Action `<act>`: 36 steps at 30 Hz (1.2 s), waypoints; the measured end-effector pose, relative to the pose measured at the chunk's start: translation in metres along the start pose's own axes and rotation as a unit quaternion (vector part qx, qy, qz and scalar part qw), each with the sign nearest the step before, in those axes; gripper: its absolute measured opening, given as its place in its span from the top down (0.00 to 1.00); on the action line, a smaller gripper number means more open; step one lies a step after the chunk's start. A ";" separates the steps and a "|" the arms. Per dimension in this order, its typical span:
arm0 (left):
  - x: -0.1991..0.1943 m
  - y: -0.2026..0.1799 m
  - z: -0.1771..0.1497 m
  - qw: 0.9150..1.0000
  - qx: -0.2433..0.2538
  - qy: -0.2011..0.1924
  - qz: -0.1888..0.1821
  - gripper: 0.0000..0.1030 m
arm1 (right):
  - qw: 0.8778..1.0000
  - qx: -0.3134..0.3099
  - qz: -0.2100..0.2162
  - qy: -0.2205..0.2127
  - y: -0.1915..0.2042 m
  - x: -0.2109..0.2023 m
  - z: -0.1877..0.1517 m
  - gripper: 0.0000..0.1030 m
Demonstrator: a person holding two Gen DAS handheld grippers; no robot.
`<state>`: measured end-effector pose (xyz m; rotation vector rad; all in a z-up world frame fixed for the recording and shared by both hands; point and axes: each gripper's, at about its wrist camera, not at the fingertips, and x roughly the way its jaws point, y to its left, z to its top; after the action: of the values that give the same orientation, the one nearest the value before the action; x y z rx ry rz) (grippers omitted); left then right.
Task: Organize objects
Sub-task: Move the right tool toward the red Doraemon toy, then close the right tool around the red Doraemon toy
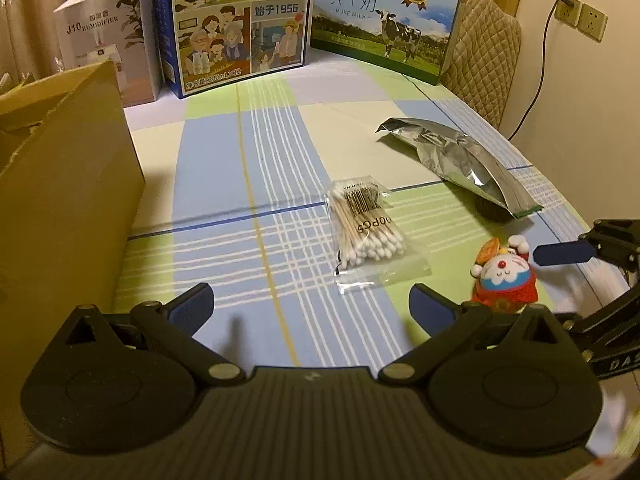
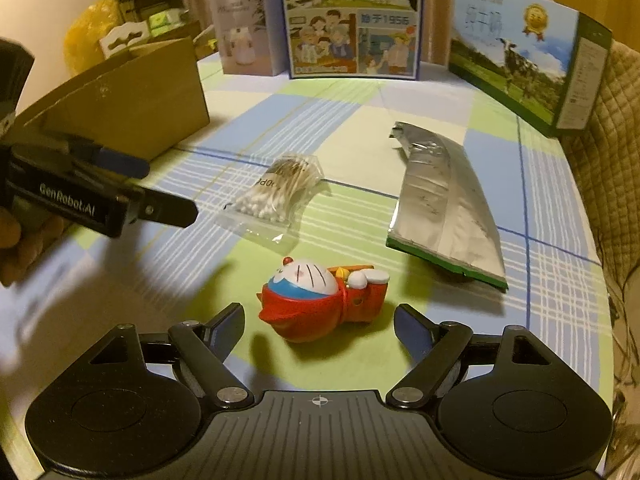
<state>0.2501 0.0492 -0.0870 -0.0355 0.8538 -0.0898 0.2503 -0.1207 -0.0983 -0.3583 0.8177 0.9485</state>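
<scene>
My right gripper (image 2: 319,326) gapes wide and empty over the toy figure (image 2: 320,300), lying near on the checked cloth (image 2: 360,160). Looks hard, light, probably slippery: grip its red body.

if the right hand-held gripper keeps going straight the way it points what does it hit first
Most likely the red and blue cat figurine lying on its side on the tablecloth. It sits just ahead of the open right hand-held gripper, roughly centred between the fingers, though exact depth is unclear.
</scene>
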 end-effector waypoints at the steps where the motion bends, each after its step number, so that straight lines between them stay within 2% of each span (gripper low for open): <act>1: 0.001 0.000 0.001 1.000 -0.001 0.000 -0.002 0.01 | 1.000 -0.001 0.002 0.000 -0.001 0.002 0.000 0.23; 5: 0.005 -0.002 0.004 1.000 0.002 -0.004 -0.009 0.01 | 1.000 0.000 0.004 0.004 -0.003 0.010 0.000 0.23; 12: 0.010 -0.002 0.004 1.000 0.009 0.006 -0.015 0.01 | 0.999 -0.051 -0.005 0.001 0.011 0.017 -0.003 0.23; 21: 0.010 -0.001 0.007 1.000 0.004 0.010 -0.029 0.01 | 0.998 -0.061 -0.012 -0.005 0.017 0.025 0.001 0.23; 29: 0.010 0.006 0.006 0.999 -0.003 0.012 -0.032 0.01 | 1.000 -0.026 -0.002 0.000 0.013 0.024 0.010 0.29; 36: 0.011 0.005 0.005 0.999 -0.002 0.014 -0.032 0.01 | 0.999 -0.036 0.010 0.003 0.019 0.021 0.010 0.29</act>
<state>0.2613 0.0534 -0.0927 -0.0654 0.8809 -0.1488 0.2459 -0.0924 -0.1061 -0.4152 0.7950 0.9980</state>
